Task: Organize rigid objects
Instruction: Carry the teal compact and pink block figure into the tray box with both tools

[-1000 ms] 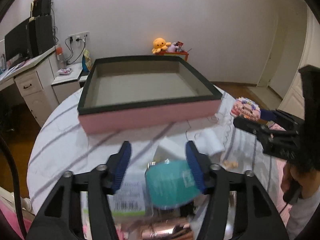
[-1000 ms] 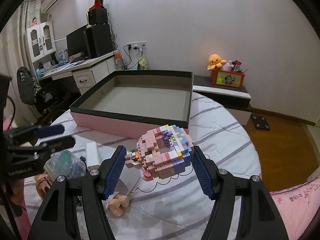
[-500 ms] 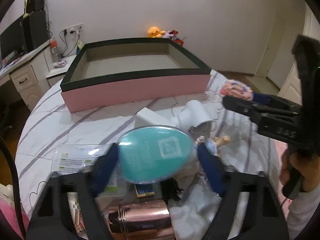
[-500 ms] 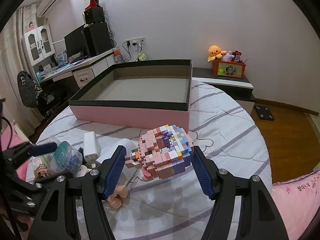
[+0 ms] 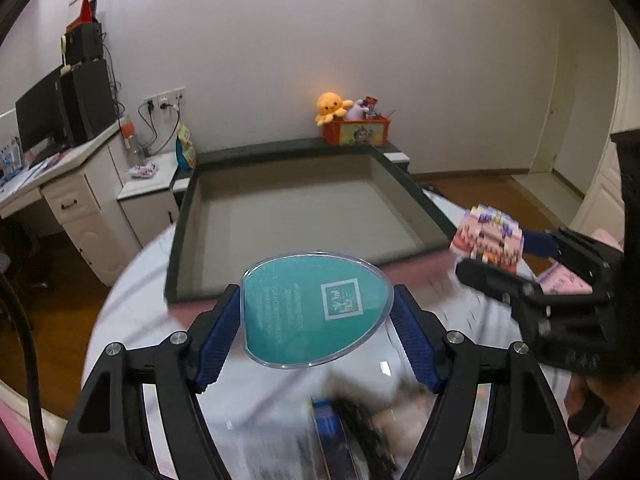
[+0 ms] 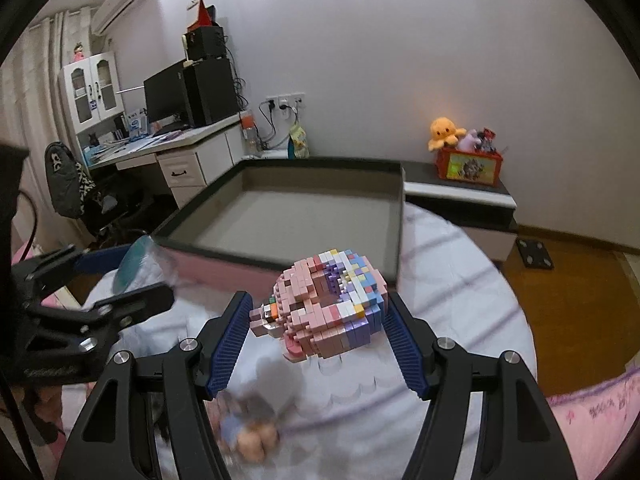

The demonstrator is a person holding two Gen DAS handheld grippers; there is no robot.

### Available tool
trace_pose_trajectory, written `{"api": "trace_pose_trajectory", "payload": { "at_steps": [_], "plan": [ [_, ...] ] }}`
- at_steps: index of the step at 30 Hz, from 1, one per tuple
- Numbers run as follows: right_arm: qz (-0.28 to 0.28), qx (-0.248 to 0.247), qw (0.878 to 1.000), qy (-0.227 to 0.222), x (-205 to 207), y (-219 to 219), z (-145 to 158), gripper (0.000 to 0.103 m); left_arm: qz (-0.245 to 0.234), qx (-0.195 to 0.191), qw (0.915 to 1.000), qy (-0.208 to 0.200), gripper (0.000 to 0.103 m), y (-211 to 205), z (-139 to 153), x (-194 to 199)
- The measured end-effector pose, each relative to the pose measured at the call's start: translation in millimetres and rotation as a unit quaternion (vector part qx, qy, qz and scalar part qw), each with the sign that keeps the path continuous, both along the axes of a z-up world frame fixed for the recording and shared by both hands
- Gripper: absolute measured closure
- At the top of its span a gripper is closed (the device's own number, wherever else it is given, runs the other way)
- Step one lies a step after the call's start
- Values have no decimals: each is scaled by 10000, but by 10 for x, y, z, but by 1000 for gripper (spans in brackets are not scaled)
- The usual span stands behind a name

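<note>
My left gripper (image 5: 316, 308) is shut on a clear egg-shaped container with a teal lid (image 5: 288, 320), held above the table just in front of the box. The box (image 5: 180, 240) is wide and shallow, with pink sides, a dark green rim and nothing inside. My right gripper (image 6: 319, 308) is shut on a pink and pastel brick-built model (image 6: 332, 320), also in the air before the box's near wall (image 6: 400, 220). In the left wrist view that model (image 5: 488, 240) hangs at the box's right corner. In the right wrist view the teal lid (image 6: 130, 264) shows at the left.
The round table has a striped white cloth (image 6: 460, 280). A small doll figure (image 6: 252, 436) lies blurred under the right gripper. Dark clutter (image 5: 360, 420) lies under the left one. A toy crate with an orange octopus (image 5: 356, 130) stands behind the box. A desk (image 6: 180, 156) is at the left.
The left gripper closed on the teal-lidded container in the pile and lifted it toward the box. The right gripper rose a little with the brick model.
</note>
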State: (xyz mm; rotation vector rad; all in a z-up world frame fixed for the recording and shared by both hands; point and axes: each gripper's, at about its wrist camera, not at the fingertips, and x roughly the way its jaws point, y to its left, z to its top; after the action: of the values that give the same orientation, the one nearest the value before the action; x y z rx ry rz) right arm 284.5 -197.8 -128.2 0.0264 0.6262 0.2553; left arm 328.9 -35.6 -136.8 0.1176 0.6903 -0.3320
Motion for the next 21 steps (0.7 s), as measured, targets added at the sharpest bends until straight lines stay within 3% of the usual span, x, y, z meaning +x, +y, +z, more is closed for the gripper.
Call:
{"api": "trace_pose_trajectory", "payload": {
  "at_steps": [4, 11, 18, 21],
  "plan": [
    [98, -30, 9999, -65, 291, 133, 101, 35, 172, 204, 9996, 49, 28, 27, 5, 458],
    [121, -129, 9994, 290, 916, 296, -67, 35, 464, 344, 9962, 646, 28, 109, -289, 1107],
    [143, -121, 9967, 795, 1220, 331, -361, 35, 594, 515, 9922, 971, 26, 131, -512, 1244],
    [81, -160, 9968, 773, 1213, 320, -398, 34, 780, 493, 9903, 1038, 17, 182, -533, 1262]
  ]
}}
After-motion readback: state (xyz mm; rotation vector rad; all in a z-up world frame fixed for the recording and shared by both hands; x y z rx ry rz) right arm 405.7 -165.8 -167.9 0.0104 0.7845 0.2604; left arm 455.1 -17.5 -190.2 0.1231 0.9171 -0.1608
